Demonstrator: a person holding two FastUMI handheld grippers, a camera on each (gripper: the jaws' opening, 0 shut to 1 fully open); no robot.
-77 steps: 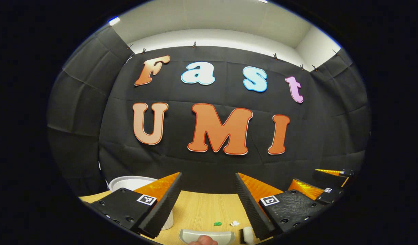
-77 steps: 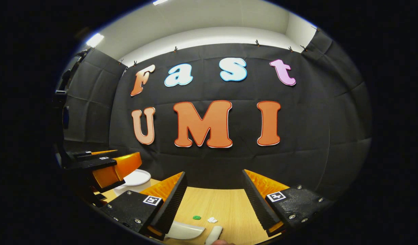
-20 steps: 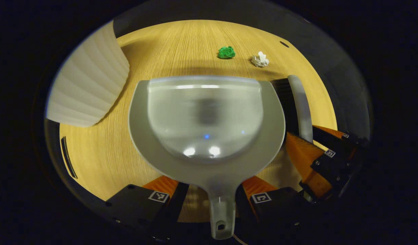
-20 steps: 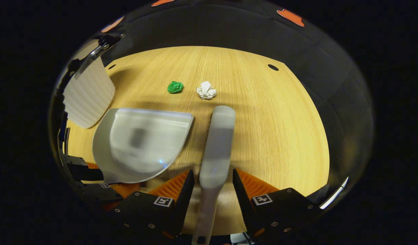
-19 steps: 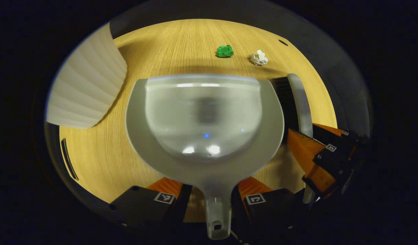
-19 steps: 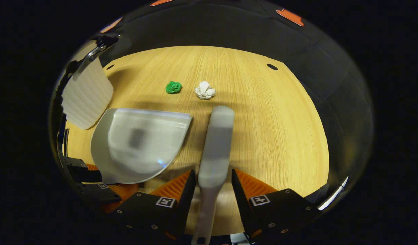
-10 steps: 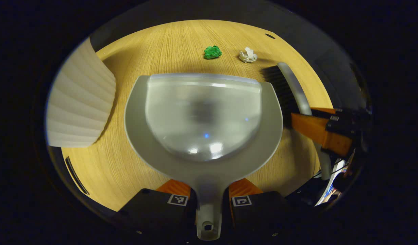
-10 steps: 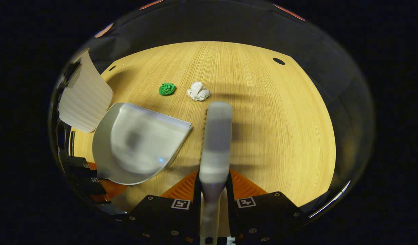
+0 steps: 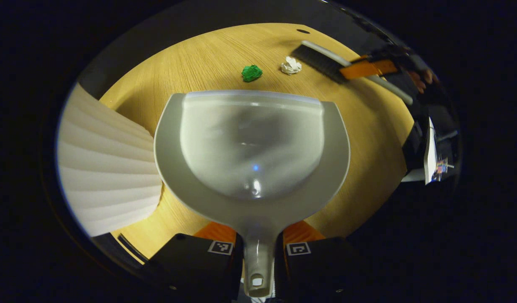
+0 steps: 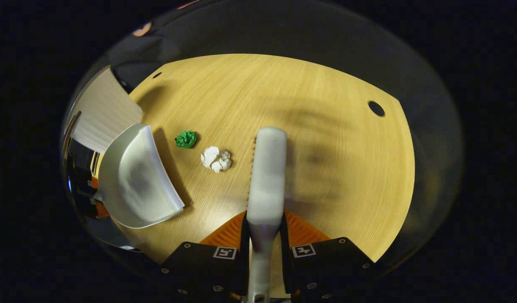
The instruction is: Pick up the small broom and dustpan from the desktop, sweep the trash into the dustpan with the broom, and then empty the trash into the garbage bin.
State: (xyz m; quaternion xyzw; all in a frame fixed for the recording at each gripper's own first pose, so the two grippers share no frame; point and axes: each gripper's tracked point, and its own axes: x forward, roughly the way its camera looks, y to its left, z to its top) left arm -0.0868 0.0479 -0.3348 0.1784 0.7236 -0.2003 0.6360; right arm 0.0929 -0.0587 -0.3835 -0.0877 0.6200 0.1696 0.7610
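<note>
Clamping dustpan (image 9: 252,147) and broom (image 10: 264,176), both grippers flank green scrap (image 10: 185,139) and white wad (image 10: 215,159).

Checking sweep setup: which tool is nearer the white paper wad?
Right. The right tool, shut on the broom, has the bristles just beside the white wad. The left tool grips the dustpan handle, farther back behind the pan.

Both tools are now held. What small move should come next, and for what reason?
Probably draw the broom sideways against the white paper ball, pushing it toward the dustpan. The right tongs grip the broom handle, the left tongs grip the dustpan handle, and the white ball and green scrap lie on the desk between broom and pan.
</note>
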